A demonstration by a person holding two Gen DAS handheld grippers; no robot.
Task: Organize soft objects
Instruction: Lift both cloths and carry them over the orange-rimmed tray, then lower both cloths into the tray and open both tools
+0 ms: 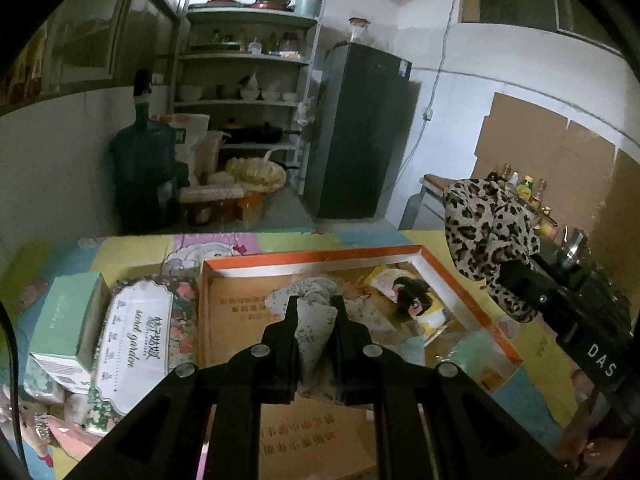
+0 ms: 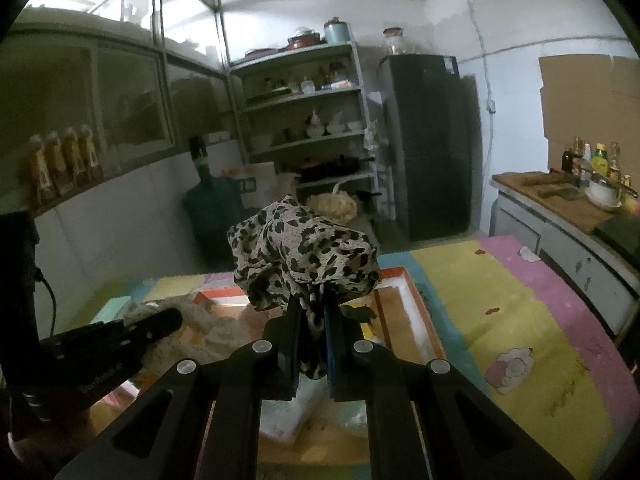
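Cardboard tray, orange-rimmed and shallow, lies on the pastel play mat under both my hands, and it is the biggest thing I can get wrong: its low rim could catch trailing cloth, and a nudge from either tool may slide it across the soft mat toward the printed box and the pale green carton just beside its left edge. My left gripper is clamped shut on a pale floral cloth, which drapes from the pinch down into the tray; because most of it rests on the cardboard, I judge a lift would drag the rest and could tip out the small dark-haired doll near the far corner. My right gripper is closed tight on a leopard-print cloth, bunched in a ball above the fingers and held clear over the tray. That ball is top-heavy, pinched only by a thin twisted tail, so it may slip free or unfurl and land outside. Smallest worry: the two tools are close, and their loose folds could tangle if I cross hands.
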